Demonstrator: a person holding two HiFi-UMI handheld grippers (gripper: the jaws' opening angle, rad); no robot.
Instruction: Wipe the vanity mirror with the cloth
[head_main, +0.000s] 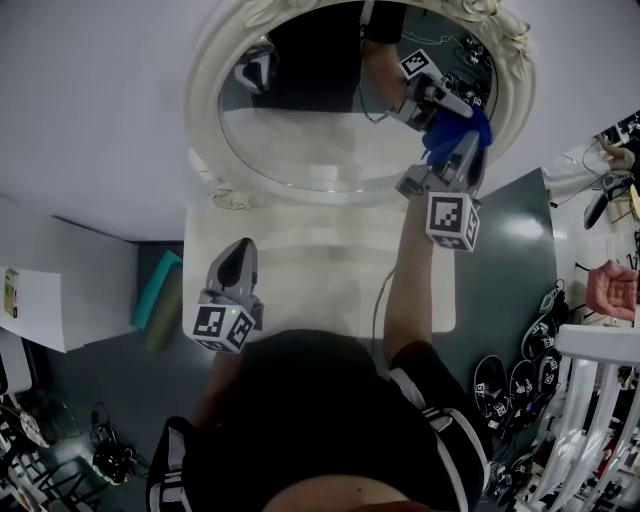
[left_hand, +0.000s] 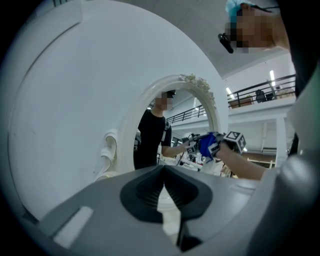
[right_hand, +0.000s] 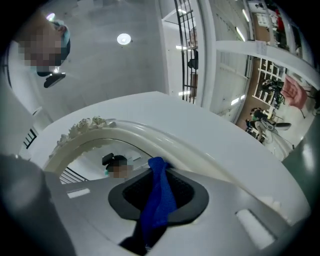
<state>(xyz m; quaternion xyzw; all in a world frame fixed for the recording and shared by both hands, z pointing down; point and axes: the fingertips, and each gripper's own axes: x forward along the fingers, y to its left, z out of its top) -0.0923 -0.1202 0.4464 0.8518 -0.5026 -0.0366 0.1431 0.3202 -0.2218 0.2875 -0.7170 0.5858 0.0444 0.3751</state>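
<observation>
The oval vanity mirror (head_main: 330, 130) stands in a white ornate frame (head_main: 205, 90) at the back of a white vanity table (head_main: 320, 270). My right gripper (head_main: 468, 150) is shut on a blue cloth (head_main: 450, 135), held against the glass at the mirror's right edge. In the right gripper view the cloth (right_hand: 159, 200) hangs between the jaws of the right gripper (right_hand: 159, 167), just under the frame (right_hand: 165, 137). My left gripper (head_main: 238, 250) hovers low over the table's left side, shut and holding nothing. The left gripper view shows the left gripper (left_hand: 163, 170) facing the mirror (left_hand: 175, 130) and the cloth (left_hand: 206, 144).
A teal object (head_main: 158, 290) lies beside the table's left edge, and a sheet of paper (head_main: 35, 310) lies farther left. A thin cable (head_main: 380, 300) runs across the tabletop. A white rack (head_main: 590, 400) and several dark items (head_main: 510, 385) crowd the floor at right.
</observation>
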